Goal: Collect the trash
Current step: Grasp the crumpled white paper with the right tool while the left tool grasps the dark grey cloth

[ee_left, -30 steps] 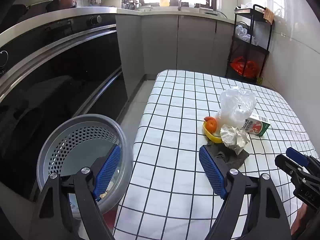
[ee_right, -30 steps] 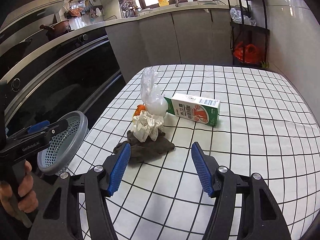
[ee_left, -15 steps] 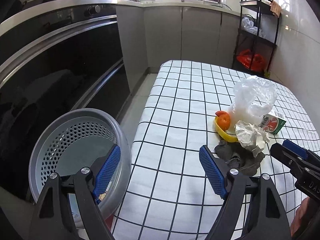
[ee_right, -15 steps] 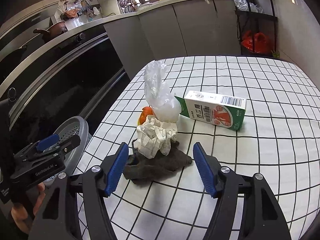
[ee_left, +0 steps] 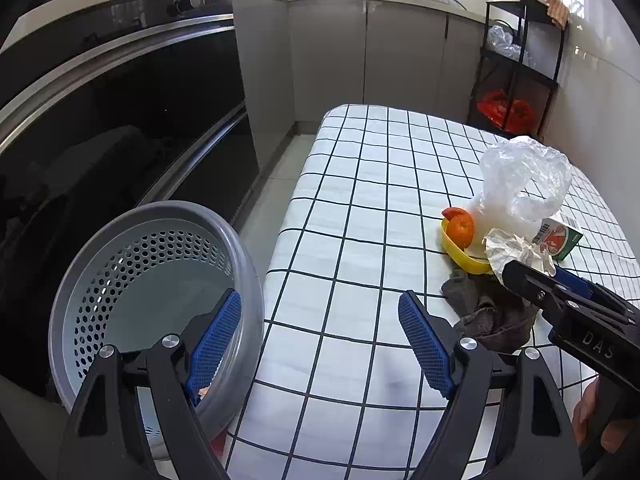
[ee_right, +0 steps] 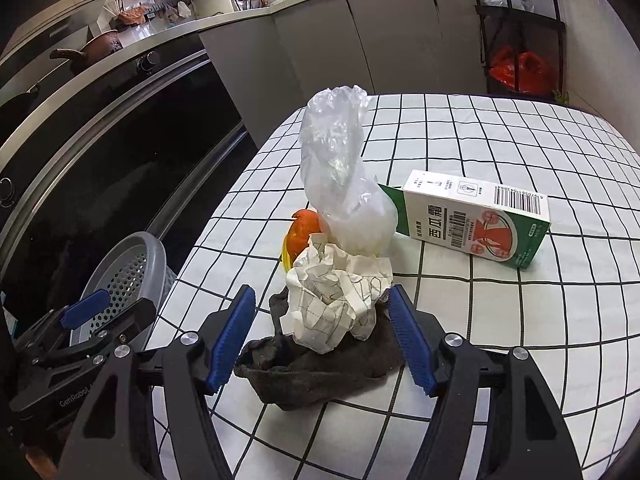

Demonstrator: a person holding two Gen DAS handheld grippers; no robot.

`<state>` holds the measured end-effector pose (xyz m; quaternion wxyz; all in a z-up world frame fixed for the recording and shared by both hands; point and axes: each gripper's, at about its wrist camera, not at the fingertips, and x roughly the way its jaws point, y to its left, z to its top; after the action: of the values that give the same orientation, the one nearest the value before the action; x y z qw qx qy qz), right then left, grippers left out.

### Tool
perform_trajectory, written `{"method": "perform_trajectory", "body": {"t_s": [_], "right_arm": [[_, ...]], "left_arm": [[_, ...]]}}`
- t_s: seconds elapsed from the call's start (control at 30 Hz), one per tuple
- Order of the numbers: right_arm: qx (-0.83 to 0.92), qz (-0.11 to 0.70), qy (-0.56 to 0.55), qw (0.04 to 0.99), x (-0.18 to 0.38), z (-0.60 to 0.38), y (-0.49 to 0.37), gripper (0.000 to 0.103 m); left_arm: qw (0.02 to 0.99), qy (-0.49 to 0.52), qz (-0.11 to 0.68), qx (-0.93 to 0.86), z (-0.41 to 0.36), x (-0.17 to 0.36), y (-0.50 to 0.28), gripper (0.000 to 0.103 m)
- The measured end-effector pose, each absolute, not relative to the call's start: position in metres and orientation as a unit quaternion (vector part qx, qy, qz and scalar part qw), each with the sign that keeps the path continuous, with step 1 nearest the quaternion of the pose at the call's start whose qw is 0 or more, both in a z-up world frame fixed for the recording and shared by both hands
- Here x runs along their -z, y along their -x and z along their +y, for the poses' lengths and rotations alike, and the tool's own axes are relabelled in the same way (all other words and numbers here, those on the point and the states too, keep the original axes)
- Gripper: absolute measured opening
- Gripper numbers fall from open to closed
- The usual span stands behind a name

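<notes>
The right gripper (ee_right: pixel 322 334) hangs low over the checked desk (ee_right: pixel 500 320), its blue fingers (ee_right: pixel 230 336) spread wide on either side of a crumpled paper ball (ee_right: pixel 338 300). The paper sits on a dark rag (ee_right: pixel 316 372). Just behind it are an orange peel (ee_right: pixel 304 232), a yellow scrap (ee_right: pixel 285 258) and a clear plastic bag (ee_right: pixel 344 176) standing upright. A carton (ee_right: pixel 476 222) lies on its side to the right. At the left edge, the left gripper (ee_right: pixel 80 336) is in front of a grey perforated basket (ee_right: pixel 136 264).
</notes>
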<state>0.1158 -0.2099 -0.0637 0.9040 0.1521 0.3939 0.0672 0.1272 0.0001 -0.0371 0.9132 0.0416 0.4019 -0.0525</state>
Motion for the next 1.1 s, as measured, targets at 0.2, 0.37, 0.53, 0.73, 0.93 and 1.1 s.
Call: {"method": "perform_trajectory", "body": {"t_s": [0.2,0.37,0.53,0.73,0.93,1.1], "right_arm": [[-0.068,0.392,-0.138,0.907,0.063,-0.204,-0.118,0.042],[-0.069,0.389,-0.133,0.909,0.061,-0.207,-0.112,0.031],[-0.066,0.377,-0.128,0.915,0.052,-0.218,-0.090,0.030],[-0.040,0.353,-0.145,0.924,0.037,-0.253,-0.052,0.030],[-0.007,0.353,-0.165,0.921,0.036,-0.291,-0.031,0.030],[0.005,0.355,-0.189,0.915,0.040,-0.317,-0.022,0.030]], "left_arm": [[0.913,-0.045,0.401,0.060,-0.004,0.036,-0.124,0.079],[0.911,-0.046,0.405,0.069,-0.009,0.039,-0.122,0.079],[0.909,-0.046,0.406,0.084,-0.018,0.040,-0.118,0.081],[0.904,-0.048,0.410,0.110,-0.039,0.043,-0.112,0.082],[0.897,-0.055,0.415,0.139,-0.070,0.050,-0.105,0.085],[0.890,-0.057,0.423,0.159,-0.094,0.058,-0.105,0.091]]}}
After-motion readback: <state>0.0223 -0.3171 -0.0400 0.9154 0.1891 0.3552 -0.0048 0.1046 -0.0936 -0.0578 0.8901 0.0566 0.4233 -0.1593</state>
